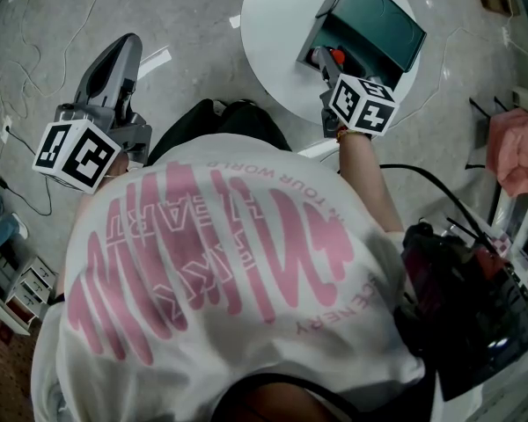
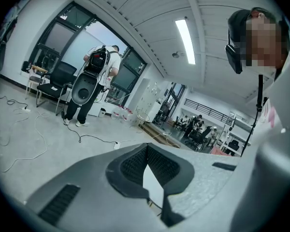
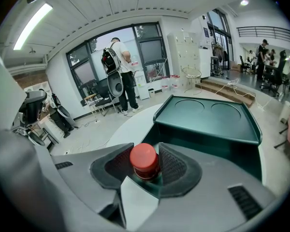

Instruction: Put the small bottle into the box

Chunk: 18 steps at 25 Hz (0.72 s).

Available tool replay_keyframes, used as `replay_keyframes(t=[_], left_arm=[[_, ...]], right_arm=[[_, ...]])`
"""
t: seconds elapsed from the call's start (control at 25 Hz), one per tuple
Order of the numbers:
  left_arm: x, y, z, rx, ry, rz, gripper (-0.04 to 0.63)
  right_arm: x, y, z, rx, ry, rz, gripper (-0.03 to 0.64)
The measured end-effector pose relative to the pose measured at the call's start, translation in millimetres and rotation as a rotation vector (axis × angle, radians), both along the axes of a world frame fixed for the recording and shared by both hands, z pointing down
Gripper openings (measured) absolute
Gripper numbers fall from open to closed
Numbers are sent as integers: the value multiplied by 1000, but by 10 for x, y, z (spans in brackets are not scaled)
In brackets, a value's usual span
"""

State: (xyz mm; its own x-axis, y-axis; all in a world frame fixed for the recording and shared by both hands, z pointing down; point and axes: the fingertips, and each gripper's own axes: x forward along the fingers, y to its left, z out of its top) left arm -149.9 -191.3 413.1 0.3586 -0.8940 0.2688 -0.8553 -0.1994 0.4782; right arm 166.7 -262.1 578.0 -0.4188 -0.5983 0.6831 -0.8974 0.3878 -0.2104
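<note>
A small bottle with a red cap (image 3: 145,161) sits between the pads of my right gripper (image 3: 145,172), which is shut on it. In the head view the cap (image 1: 337,57) shows at that gripper's (image 1: 327,58) tip, right at the near edge of the dark green box (image 1: 370,26). The box (image 3: 208,120) stands open on the round white table (image 1: 273,20), its lid with two round recesses tipped back. My left gripper (image 1: 126,47) is held far to the left over the floor. Its jaws (image 2: 146,149) meet with nothing between them.
Cables (image 1: 35,25) trail over the grey floor at the left, and a white strip (image 1: 154,58) lies near the left gripper. A pink cloth (image 1: 515,148) and a black bag (image 1: 462,297) are at the right. A person with a backpack (image 3: 120,64) stands by the windows.
</note>
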Motion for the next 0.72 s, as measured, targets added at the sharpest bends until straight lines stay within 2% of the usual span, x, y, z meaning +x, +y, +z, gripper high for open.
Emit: replay_keyframes(t=[0.72], left_arm=[[-9,-9,4,2,15,-10,8]], right_arm=[[-9,-4,14,-8,4,-15,156]])
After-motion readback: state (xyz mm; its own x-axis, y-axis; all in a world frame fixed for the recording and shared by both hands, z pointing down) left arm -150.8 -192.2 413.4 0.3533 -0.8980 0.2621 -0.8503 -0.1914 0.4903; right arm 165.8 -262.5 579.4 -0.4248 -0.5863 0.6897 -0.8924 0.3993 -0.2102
